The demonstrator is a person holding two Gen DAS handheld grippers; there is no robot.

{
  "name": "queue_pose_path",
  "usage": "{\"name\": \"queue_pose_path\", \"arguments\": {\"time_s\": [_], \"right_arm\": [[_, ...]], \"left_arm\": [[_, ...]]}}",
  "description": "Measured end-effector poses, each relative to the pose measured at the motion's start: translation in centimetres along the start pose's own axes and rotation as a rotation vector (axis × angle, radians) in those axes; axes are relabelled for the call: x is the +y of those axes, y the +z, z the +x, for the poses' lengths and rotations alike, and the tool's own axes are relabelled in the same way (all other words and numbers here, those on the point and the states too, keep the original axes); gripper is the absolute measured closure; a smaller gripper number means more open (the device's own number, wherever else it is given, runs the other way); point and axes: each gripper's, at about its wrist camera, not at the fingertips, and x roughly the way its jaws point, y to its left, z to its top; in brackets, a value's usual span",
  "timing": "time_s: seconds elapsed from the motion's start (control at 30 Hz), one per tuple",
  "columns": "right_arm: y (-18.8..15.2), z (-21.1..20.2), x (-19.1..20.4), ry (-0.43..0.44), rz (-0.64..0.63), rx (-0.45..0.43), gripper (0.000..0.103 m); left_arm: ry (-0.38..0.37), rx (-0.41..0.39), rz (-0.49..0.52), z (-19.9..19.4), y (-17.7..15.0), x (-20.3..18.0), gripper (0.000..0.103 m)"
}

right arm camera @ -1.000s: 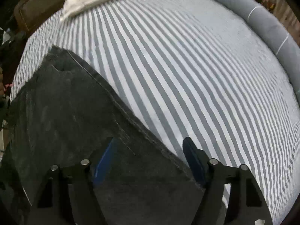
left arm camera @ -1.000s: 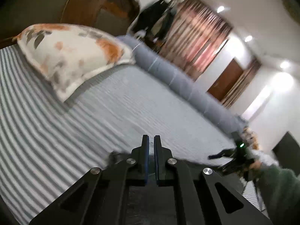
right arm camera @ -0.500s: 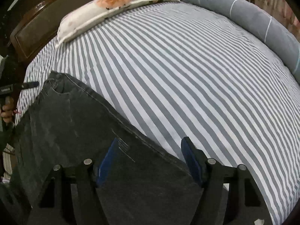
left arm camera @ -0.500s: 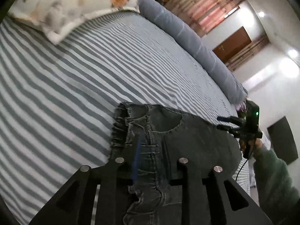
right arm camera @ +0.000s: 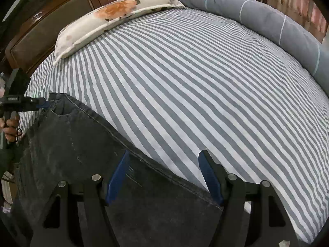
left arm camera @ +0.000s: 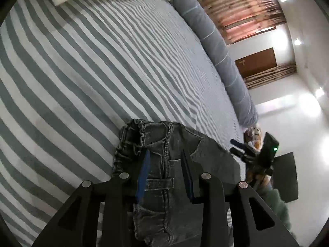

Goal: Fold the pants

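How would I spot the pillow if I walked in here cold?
Start at the striped bed and look to its head, against the dark wooden headboard. The pillow lies there, next to a long grey bolster. It is the only cream thing with an orange flower print.

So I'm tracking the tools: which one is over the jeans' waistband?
The left tool, its fingers straddling the gathered waistband and belt loop; the right tool is at the jeans' plain seamed edge.
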Motion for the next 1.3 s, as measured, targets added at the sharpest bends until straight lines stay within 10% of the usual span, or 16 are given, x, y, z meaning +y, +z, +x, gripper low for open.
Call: {"name": "queue_pose_path", "arguments": {"time_s": [0.33,1.3], "right_arm": [[-0.8,0.1,-0.5,-0.003,0.027,-0.015,0.036],[-2.0,1.8,0.1,-0.017,0.01,0.016,0.036]], "left_arm": [[0.137,0.029,0.125,-3.5,-3.2,0.6,0.065],[0.055,0.002,0.112,-7.6,-6.8,-1.3,0.061]]}}
